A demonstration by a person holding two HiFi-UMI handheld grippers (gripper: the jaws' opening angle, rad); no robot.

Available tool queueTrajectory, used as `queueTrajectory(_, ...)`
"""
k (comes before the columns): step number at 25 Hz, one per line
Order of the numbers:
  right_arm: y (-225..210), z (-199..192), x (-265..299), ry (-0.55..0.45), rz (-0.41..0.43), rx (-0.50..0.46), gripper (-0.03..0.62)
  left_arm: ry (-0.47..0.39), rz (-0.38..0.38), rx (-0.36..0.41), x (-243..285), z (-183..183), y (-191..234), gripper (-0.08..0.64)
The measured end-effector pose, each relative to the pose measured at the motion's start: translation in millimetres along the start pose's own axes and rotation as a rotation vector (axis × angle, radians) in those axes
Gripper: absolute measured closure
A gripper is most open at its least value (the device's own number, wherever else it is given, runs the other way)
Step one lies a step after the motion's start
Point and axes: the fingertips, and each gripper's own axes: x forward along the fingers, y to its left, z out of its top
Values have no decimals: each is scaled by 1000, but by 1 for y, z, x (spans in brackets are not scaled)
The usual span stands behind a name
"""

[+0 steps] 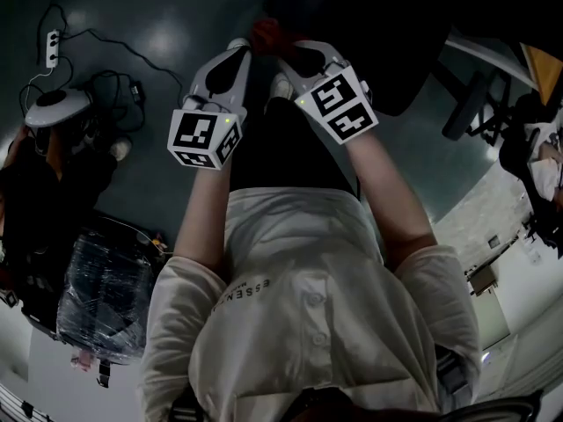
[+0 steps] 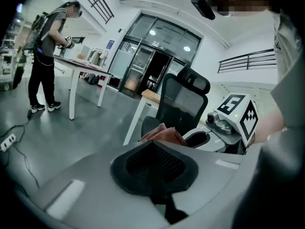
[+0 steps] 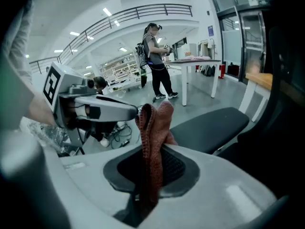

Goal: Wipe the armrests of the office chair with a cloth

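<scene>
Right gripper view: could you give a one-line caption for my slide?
Right gripper clamps a bunched reddish cloth, with the black office chair seat beyond it.

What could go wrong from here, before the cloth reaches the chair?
The right gripper pinches only a bunched fold of the cloth, so it might slip out while rubbing. The left gripper is shut, empty and close beside it; they could knock together. Cables lie on the floor nearby, a possible trip.
</scene>
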Motion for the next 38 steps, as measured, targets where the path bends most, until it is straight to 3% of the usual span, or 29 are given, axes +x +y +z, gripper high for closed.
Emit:
queueTrajectory(2,3,-6,-7,-28,46,60,546,6,1,5,-4,-3,-2,543)
queueTrajectory(4,-8,-7,-21,-76,34,129,546,16,0,15,-6,-5,-4,543)
queueTrajectory(12,-158,-5,-65,-165,-345,234,546,51,-34,37,9,-9,-6,542)
queueTrajectory(17,-227,-2,-49,-150,-454,251,545,99,-83,41,18,-22,-15,543)
queueTrajectory(22,-240,-11,-13,-64,-408,181,546,132,-98,38,29,-31,-9,543)
queueTrajectory(25,-223,-11,-2,-33,-343,117,545,142,-101,40,32,-32,-5,543)
queueTrajectory(38,-141,-33,4,13,-147,45,545,109,-88,5,29,-24,-5,543)
